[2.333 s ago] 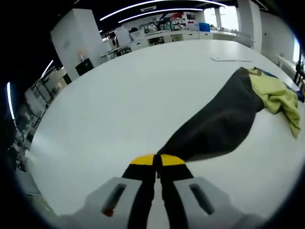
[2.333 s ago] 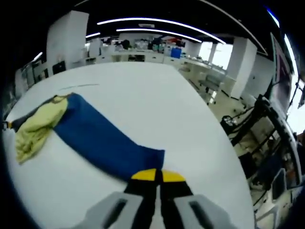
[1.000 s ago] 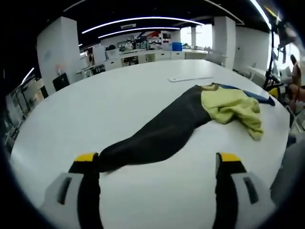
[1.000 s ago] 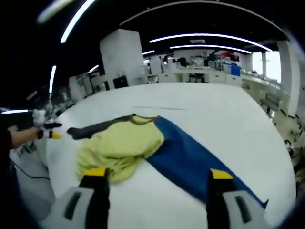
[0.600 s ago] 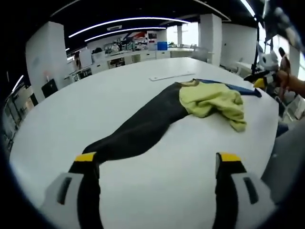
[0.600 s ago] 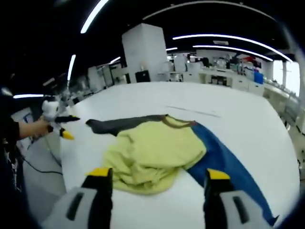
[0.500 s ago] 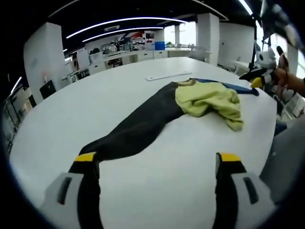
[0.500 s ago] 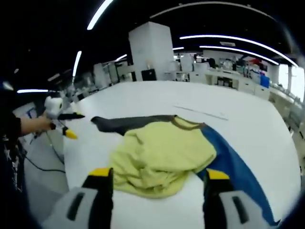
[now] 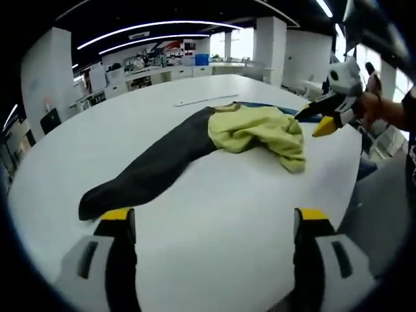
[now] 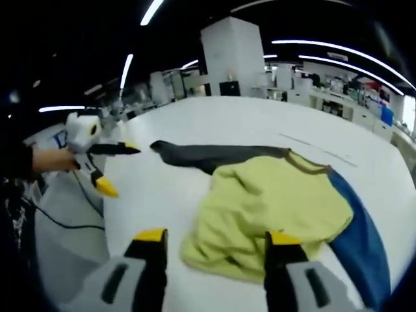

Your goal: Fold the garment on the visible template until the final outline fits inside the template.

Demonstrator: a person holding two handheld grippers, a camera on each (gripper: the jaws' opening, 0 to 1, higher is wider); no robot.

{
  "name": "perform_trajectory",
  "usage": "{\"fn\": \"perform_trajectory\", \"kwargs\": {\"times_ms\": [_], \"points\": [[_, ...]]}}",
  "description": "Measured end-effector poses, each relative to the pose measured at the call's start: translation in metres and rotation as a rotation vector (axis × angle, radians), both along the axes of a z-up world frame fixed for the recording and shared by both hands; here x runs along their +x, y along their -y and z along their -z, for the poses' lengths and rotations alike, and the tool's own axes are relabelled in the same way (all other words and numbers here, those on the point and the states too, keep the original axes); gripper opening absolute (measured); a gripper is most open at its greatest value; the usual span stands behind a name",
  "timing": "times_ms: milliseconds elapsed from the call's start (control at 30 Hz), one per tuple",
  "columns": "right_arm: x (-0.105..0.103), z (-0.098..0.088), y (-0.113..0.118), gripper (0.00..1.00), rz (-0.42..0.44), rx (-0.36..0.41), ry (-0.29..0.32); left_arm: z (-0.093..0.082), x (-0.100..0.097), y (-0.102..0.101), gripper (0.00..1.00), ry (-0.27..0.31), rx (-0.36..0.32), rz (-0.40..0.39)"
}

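A: Here's the garment [image 9: 214, 140] spread across the big white table [image 9: 214, 221], and what a mix of colours. In the left gripper view a dark grey sleeve [image 9: 146, 170] runs out toward the near left, its cuff lying just ahead of the left jaw.

B: And the yellow-green body [image 9: 260, 130] is bunched up in a heap at the middle, folds and wrinkles all over it. A sliver of blue peeks out behind it.

A: The left gripper [image 9: 211, 218] has its jaws spread wide, yellow tips well apart, nothing between them but bare tabletop.

B: Over on the right side of that view, the right gripper [image 9: 325, 116] comes in, held in a hand [image 9: 370, 107], hovering just beside the yellow heap.

A: Switch to the right gripper view: the yellow-green body [image 10: 273, 208] sits right ahead, and the blue sleeve [image 10: 357, 240] trails off to the right.

B: The right gripper [image 10: 218, 237] is open too, and the near edge of the yellow cloth lies close to its right jaw. Whether it's touching, I can't tell.

A: The grey sleeve [image 10: 208, 156] stretches away to the left there, and beyond its cuff the left gripper [image 10: 107, 166] is held off the table edge, tips parted.

B: There's a thin pale strip [image 9: 205, 99] lying on the table behind the garment's collar. Background is an open workshop with benches and ceiling light strips [image 9: 149, 29].
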State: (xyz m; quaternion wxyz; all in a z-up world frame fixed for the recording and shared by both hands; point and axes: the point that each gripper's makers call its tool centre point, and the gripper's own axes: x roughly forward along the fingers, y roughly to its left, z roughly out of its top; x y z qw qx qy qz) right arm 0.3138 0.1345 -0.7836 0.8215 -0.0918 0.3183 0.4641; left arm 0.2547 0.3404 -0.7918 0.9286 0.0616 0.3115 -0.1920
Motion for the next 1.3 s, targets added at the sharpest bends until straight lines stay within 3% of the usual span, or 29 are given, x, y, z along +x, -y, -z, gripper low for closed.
{"fn": "perform_trajectory", "kwargs": {"times_ms": [167, 367, 467, 600, 700, 767, 867, 933, 1000, 1233, 1300], "points": [[0.0, 0.016, -0.015, 0.46, 0.0, -0.043, 0.007, 0.0, -0.004, 0.011, 0.99, -0.003, -0.022, 0.002], [0.003, 0.036, -0.025, 0.36, 0.026, -0.151, 0.045, -0.003, -0.007, 0.02, 0.96, 0.005, -0.015, 0.012], [0.004, 0.051, -0.025, 0.34, 0.042, -0.229, 0.067, -0.001, -0.008, 0.021, 0.95, 0.002, -0.002, 0.024], [0.005, 0.063, -0.03, 0.32, 0.064, -0.255, 0.078, 0.0, -0.012, 0.023, 0.94, -0.001, 0.017, 0.039], [0.008, 0.069, -0.026, 0.24, 0.066, -0.285, 0.083, -0.001, -0.016, 0.03, 0.94, -0.007, 0.023, 0.042], [0.011, 0.067, -0.026, 0.21, 0.069, -0.264, 0.084, -0.001, -0.014, 0.03, 0.93, -0.008, 0.025, 0.043], [0.015, 0.067, -0.02, 0.04, 0.067, -0.275, 0.093, -0.001, -0.012, 0.029, 0.91, -0.004, 0.026, 0.043], [0.014, 0.064, -0.021, 0.0, 0.094, -0.199, 0.021, -0.002, -0.01, 0.029, 0.9, 0.003, 0.03, 0.047], [0.013, 0.059, -0.02, 0.0, 0.074, -0.156, -0.006, -0.003, -0.009, 0.03, 0.89, 0.004, 0.032, 0.053], [0.004, 0.023, -0.026, 0.0, 0.049, 0.176, -0.191, -0.004, -0.006, 0.036, 0.84, 0.01, 0.033, 0.093], [0.004, 0.015, -0.02, 0.0, 0.063, 0.214, -0.209, -0.005, -0.006, 0.04, 0.83, 0.012, 0.025, 0.102]]}}
